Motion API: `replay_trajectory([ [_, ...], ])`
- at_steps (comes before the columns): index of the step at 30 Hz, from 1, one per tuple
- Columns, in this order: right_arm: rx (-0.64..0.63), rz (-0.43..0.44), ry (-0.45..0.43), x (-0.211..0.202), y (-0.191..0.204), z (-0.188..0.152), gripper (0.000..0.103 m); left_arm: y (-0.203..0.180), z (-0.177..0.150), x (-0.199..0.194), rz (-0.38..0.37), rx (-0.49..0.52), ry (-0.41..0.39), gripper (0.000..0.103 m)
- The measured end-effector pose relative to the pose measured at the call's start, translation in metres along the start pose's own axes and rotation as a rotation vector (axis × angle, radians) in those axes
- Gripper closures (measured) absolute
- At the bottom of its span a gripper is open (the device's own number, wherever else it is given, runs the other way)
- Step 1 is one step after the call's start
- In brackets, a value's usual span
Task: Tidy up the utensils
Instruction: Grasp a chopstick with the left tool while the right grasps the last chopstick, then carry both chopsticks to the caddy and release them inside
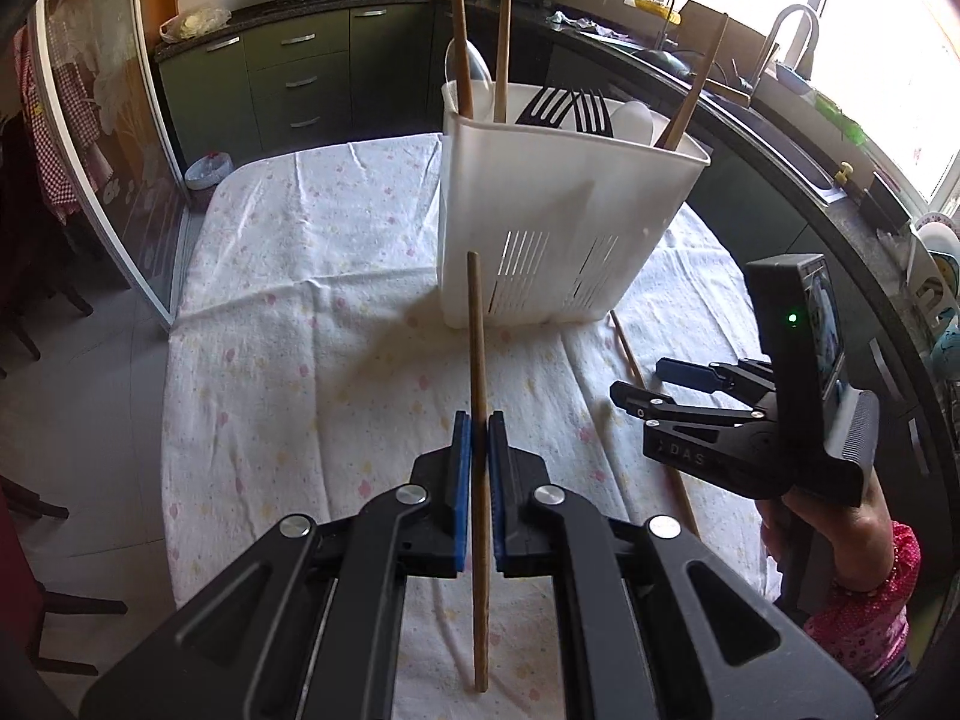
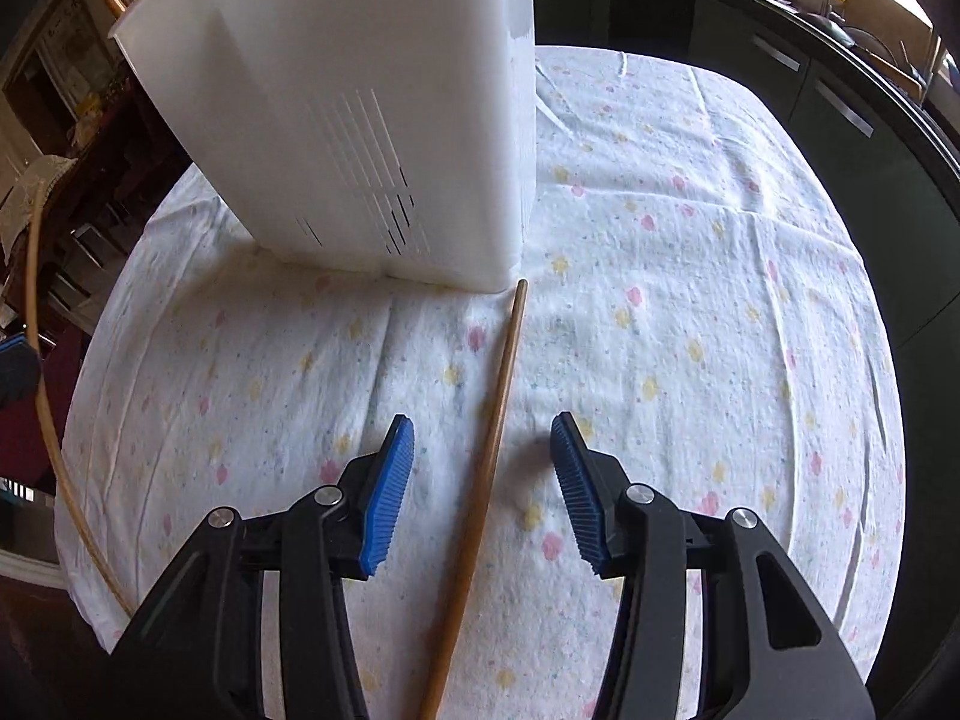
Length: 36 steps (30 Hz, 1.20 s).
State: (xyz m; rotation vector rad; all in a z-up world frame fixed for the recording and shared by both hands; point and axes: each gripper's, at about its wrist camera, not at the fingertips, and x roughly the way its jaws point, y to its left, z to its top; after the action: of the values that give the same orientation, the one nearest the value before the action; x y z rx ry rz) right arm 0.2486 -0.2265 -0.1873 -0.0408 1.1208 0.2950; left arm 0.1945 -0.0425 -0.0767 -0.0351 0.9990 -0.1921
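Note:
My left gripper (image 1: 479, 429) is shut on a brown wooden chopstick (image 1: 478, 360), held upright above the table in front of the white utensil holder (image 1: 558, 222). The holder contains wooden chopsticks (image 1: 503, 42), black forks (image 1: 570, 108) and white spoons (image 1: 633, 120). My right gripper (image 2: 483, 450) is open, its pads on either side of a second chopstick (image 2: 498, 414) that lies flat on the cloth, tip near the holder's base (image 2: 360, 120). The right gripper also shows in the left wrist view (image 1: 654, 387), over that chopstick (image 1: 627, 351).
The table wears a white floral cloth (image 1: 312, 324). Dark kitchen counters (image 1: 780, 138) with a sink and tap curve along the right and back. Chairs (image 1: 36, 324) stand at the left. The held chopstick appears at the left edge of the right wrist view (image 2: 48, 420).

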Motion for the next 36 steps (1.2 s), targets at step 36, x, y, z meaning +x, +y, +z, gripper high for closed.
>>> replay_trajectory([
  [36, 0.107, 0.209, -0.306, -0.152, -0.056, -0.034, 0.097, -0.014, 0.012, -0.052, -0.04, 0.068, -0.092, 0.097],
])
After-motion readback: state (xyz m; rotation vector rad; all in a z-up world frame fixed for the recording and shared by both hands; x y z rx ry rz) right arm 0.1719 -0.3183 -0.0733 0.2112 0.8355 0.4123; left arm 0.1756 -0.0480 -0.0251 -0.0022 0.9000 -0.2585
